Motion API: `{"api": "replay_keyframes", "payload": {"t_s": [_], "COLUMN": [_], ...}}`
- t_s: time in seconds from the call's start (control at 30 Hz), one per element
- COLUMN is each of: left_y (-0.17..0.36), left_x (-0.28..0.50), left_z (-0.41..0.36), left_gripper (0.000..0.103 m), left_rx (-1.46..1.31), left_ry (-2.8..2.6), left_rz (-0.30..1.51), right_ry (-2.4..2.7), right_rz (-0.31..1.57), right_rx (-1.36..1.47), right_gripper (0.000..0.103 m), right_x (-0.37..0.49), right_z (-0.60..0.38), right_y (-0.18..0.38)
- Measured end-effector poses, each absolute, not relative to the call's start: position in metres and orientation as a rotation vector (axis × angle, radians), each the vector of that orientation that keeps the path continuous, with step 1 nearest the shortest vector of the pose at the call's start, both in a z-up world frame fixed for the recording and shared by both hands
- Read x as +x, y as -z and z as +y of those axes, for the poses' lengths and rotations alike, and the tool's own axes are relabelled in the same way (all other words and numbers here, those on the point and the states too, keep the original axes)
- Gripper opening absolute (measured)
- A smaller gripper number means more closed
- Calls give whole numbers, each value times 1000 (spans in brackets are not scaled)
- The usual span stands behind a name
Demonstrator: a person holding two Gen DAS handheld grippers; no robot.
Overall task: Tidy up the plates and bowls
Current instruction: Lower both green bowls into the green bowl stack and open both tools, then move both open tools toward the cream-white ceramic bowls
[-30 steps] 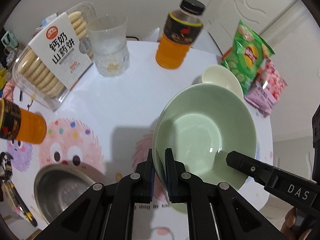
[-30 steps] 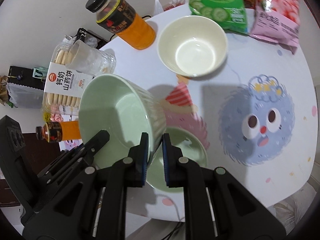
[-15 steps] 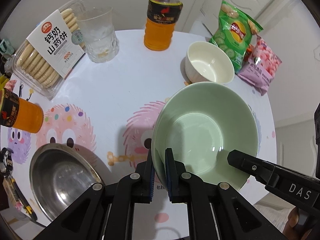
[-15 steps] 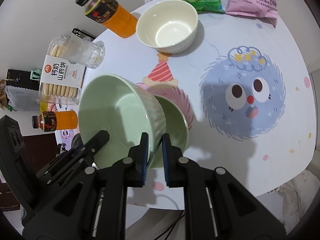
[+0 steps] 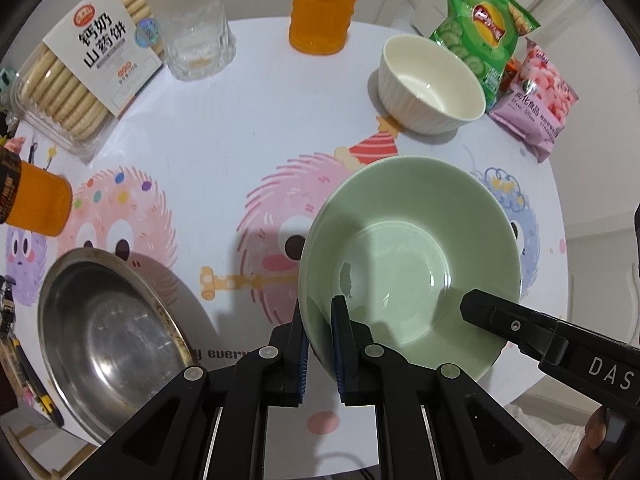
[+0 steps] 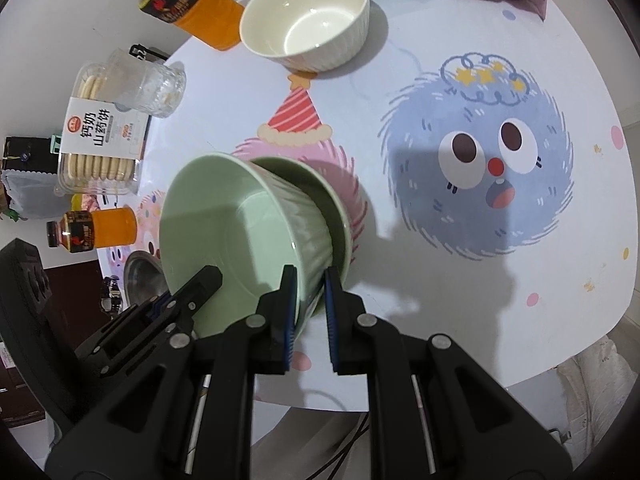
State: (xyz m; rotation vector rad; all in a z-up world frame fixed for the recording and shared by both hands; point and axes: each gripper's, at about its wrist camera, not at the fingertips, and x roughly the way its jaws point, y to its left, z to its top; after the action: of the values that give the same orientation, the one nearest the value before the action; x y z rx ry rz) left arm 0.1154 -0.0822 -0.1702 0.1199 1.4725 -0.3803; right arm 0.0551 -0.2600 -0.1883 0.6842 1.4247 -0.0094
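1. Over the cartoon-printed table (image 5: 248, 120), your two grippers have carried the green bowl (image 5: 408, 264) lower and closer to the tabletop than a second ago; the white bowl (image 5: 430, 84), the glass (image 5: 196, 28) and the biscuit box (image 5: 88, 72) now fill more of the left wrist view.
2. From the right wrist view, the green bowl (image 6: 240, 232) now sits partly inside the second green bowl (image 6: 340, 216) on the table; a second ago that lower bowl showed apart, below and to the right of the one you hold.
3. Your left gripper (image 5: 320, 344) stays clenched on the bowl's near-left rim, one pad inside the wall and one outside, as it was earlier.
4. Your right gripper (image 6: 310, 304) is likewise clamped on the rim, with the ribbed outer wall against its right pad; its grasp has not changed.
5. Between the two grippers the green bowl is tilted, its opening turned toward the left gripper's side.
6. Left of the held bowl in the left wrist view, the steel bowl (image 5: 108, 332) rests on the table's near edge, well apart from the white bowl, which stands by the snack bags (image 5: 504, 60).
7. Whether the held bowl touches the lower one, you cannot tell from these views.
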Motion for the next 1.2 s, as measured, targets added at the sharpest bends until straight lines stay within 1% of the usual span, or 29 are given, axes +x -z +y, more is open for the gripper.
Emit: {"api": "replay_keyframes", "payload": {"t_s": [0.33,0.5,0.53,0.57,0.6,0.63,0.67,0.7,0.73,0.77,0.8,0.83,0.87,0.9,1.0,1.2], "left_y": [175,179,179,179,179,177,175,172,168,164,162,159,157,155,149,142], "left_x": [114,118,120,121,123,124,125,126,127,128,129,131,132,134,138,147], "left_z": [-92,-87,-86,-85,-83,-82,-81,-80,-79,-78,-77,-75,-74,-72,-69,-66], "left_gripper": [12,16,19,25,29,41,56,63,76,83,86,93,102,103,103,103], "left_rx": [182,127,113,99,76,56,46,35,20,10,11,3,-3,-8,-17,-15], "left_ry": [362,339,327,322,322,327,330,330,334,334,328,328,327,320,307,319], "left_rz": [1461,1485,1495,1499,1500,1498,1492,1482,1470,1458,1451,1448,1449,1446,1429,1422], "right_ry": [17,12,14,16,13,10,12,18,20,23,23,23,25,27,31,84], "right_rz": [1436,1447,1448,1448,1451,1456,1452,1440,1430,1422,1417,1407,1397,1387,1357,1326], "right_rx": [670,677,696,707,712,714,715,717,716,715,717,725,742,760,804,847], "right_gripper": [15,19,20,24,33,39,51,60,64,70,75,77,82,86,88,89], "right_x": [61,63,62,61,61,61,61,61,60,61,62,62,63,62,61,58], "right_z": [-260,-262,-263,-264,-265,-265,-266,-267,-269,-270,-270,-272,-275,-278,-287,-298], "right_y": [197,196,196,196,195,194,191,188,185,181,179,176,173,171,167,165]}}
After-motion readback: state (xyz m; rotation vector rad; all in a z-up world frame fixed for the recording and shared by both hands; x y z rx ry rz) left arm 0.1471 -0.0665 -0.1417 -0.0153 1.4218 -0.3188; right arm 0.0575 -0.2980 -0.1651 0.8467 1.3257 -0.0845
